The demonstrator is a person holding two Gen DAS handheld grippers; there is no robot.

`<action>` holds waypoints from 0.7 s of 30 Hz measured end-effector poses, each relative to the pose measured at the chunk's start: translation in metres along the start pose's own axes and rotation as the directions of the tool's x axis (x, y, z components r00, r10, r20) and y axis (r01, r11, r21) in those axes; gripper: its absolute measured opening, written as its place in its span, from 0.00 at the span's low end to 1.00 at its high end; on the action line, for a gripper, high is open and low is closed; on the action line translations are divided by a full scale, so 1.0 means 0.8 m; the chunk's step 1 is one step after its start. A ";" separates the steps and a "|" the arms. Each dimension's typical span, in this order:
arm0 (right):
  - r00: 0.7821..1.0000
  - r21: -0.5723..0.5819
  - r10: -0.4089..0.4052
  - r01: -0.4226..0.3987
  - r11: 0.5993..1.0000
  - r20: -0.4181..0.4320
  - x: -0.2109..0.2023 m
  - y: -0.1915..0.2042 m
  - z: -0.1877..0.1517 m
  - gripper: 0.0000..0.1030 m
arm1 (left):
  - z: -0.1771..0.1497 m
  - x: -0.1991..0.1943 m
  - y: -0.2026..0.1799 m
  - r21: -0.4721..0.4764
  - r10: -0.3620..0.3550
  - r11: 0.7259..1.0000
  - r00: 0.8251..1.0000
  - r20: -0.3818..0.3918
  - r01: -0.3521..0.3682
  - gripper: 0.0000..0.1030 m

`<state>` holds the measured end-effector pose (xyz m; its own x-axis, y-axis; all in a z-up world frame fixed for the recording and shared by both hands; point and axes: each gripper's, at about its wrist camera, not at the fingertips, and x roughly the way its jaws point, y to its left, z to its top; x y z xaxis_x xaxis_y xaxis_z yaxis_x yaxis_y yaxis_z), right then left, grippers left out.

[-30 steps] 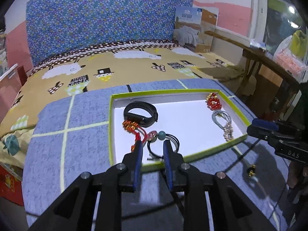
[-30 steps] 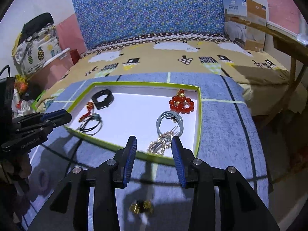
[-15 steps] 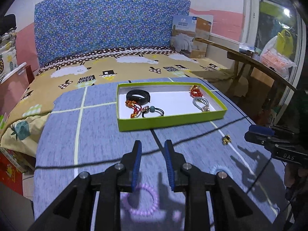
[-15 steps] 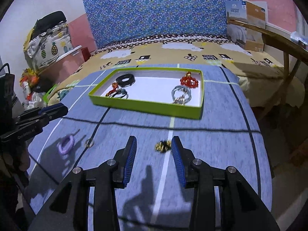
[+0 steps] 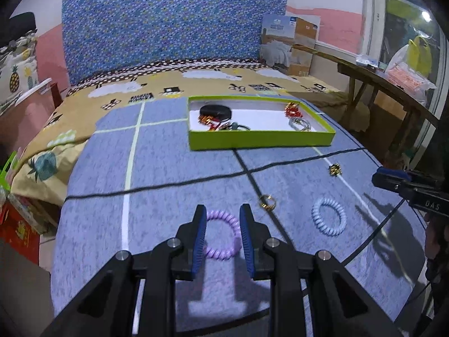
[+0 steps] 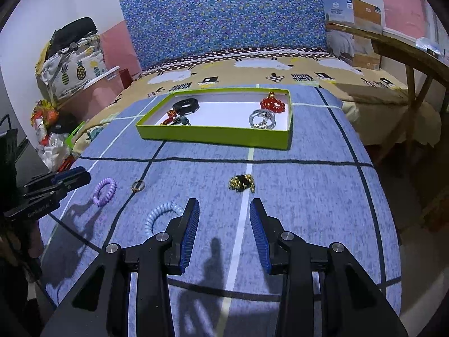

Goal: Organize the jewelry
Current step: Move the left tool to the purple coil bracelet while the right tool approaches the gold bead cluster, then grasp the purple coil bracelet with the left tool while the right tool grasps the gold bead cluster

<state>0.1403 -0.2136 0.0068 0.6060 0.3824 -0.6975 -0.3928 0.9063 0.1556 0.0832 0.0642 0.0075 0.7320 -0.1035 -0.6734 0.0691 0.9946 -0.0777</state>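
two spiral hair ties (image 5: pixel 221 234), one ring (image 5: pixel 266 201); both grippers (image 5: pixel 221 219) gape, holding nothing.

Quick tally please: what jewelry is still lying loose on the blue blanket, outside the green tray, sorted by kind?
Spiral coil bands: 2 (purple band, light blue band)
Small ring: 1 (ring)
Gold and black cluster piece: 1 (cluster piece)
Total outside the tray: 4

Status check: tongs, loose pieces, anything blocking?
Both tongs open, empty. Left framing the purple coil, not gripping. Blue coil, ring, gold piece loose outside the tray. Nothing blocking.
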 end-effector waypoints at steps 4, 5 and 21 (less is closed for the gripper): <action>1.000 0.014 -0.010 0.011 1.000 -0.014 0.007 -0.007 -0.003 0.37 | -0.009 0.007 0.011 -0.023 0.022 0.999 0.999 -0.026 -0.022 0.25; 1.000 0.019 -0.012 0.012 1.000 -0.018 0.009 -0.009 -0.003 0.37 | -0.010 0.009 0.014 -0.029 0.026 0.999 0.999 -0.035 -0.027 0.26; 0.997 -0.004 -0.036 0.036 0.999 -0.069 0.056 -0.016 0.013 0.37 | -0.012 0.044 0.018 -0.022 0.058 0.998 0.990 -0.125 -0.062 0.26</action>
<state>0.1800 -0.2062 -0.0191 0.5702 0.3363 -0.7495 -0.3741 0.9186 0.1276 0.1032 0.0745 -0.0244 0.6442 -0.0457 -0.7635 0.0088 0.9986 -0.0524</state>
